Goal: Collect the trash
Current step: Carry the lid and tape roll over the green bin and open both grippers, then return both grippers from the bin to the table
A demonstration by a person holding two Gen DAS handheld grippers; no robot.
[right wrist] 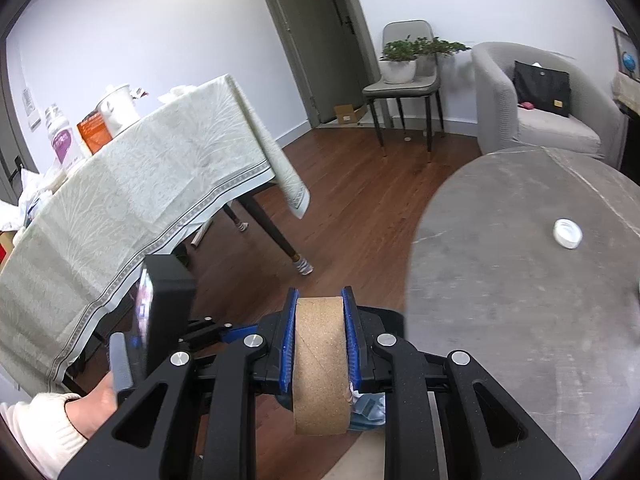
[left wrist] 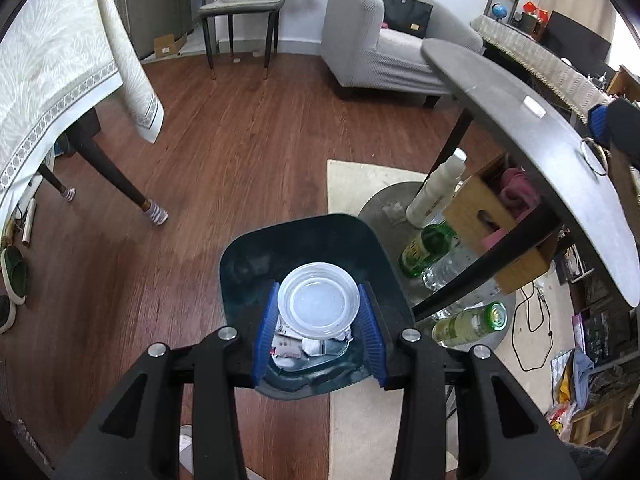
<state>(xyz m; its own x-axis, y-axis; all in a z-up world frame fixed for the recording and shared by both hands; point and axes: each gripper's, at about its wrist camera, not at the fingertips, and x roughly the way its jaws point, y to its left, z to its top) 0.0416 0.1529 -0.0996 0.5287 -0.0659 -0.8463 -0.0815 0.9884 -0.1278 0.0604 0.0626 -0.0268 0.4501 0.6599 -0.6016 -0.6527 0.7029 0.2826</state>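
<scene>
In the left wrist view my left gripper (left wrist: 319, 312) is above a dark trash bin (left wrist: 240, 256) on the floor. A clear round plastic lid (left wrist: 319, 306) sits between its blue fingers (left wrist: 266, 328), touching both, over crumpled paper trash (left wrist: 292, 348) in the bin. In the right wrist view my right gripper (right wrist: 319, 320) is shut on a brown cardboard tube (right wrist: 319, 360) and holds it beside the round grey table (right wrist: 520, 320). A white bottle cap (right wrist: 567, 233) lies on that table.
A cloth-covered table (right wrist: 140, 184) with bottles and boxes stands left. Under the round table (left wrist: 520, 104) are green bottles (left wrist: 426, 248), a white bottle (left wrist: 436, 188) and a wooden box (left wrist: 480, 216). A grey armchair (left wrist: 380, 40) and a chair with plants (left wrist: 240, 4) stand at the back.
</scene>
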